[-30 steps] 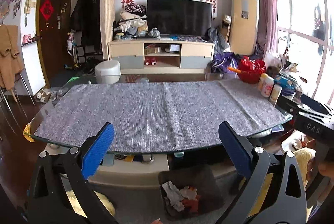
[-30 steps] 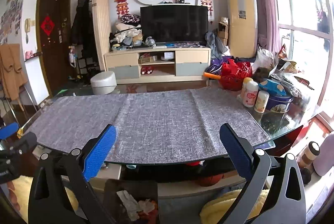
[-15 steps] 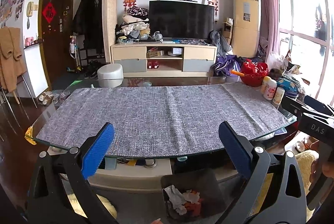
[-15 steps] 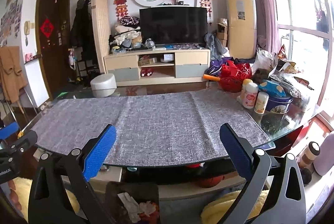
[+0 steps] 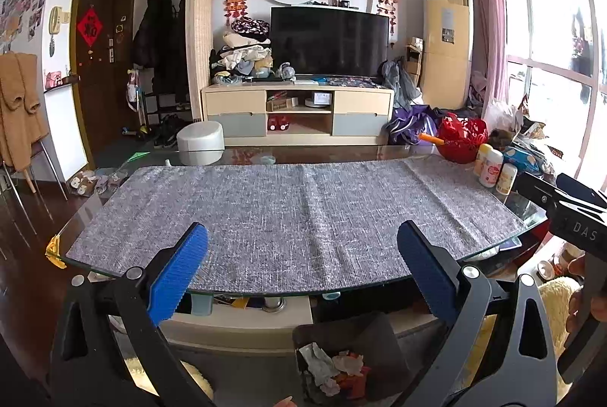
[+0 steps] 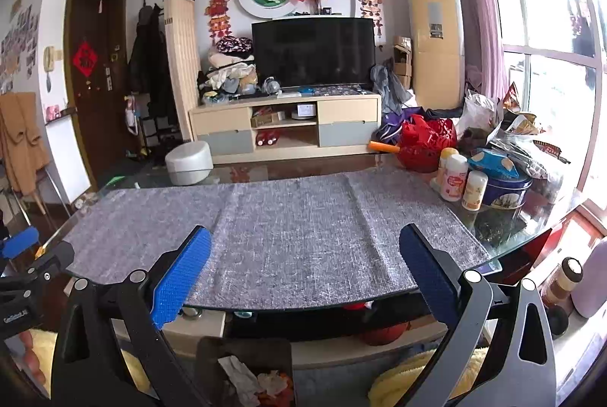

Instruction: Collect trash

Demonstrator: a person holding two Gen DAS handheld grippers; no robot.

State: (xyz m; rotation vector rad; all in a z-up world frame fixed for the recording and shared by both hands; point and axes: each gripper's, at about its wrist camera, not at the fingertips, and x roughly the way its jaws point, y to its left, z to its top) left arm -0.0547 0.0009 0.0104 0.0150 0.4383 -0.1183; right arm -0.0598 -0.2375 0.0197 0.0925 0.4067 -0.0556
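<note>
The dark bin point(image 5: 383, 350) on the floor is partly hidden behind the left gripper's arm, and the bottom edge cuts it in the right wrist view. The crumpled trash point(image 6: 258, 382) inside is too small to identify. The shelf under the glass table point(image 5: 95, 209) stays in shadow.

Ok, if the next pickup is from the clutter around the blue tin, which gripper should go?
Right, most likely. The right gripper is open and empty, with the blue tin close ahead on its right. The left gripper is open too, but sits farther left.
</note>
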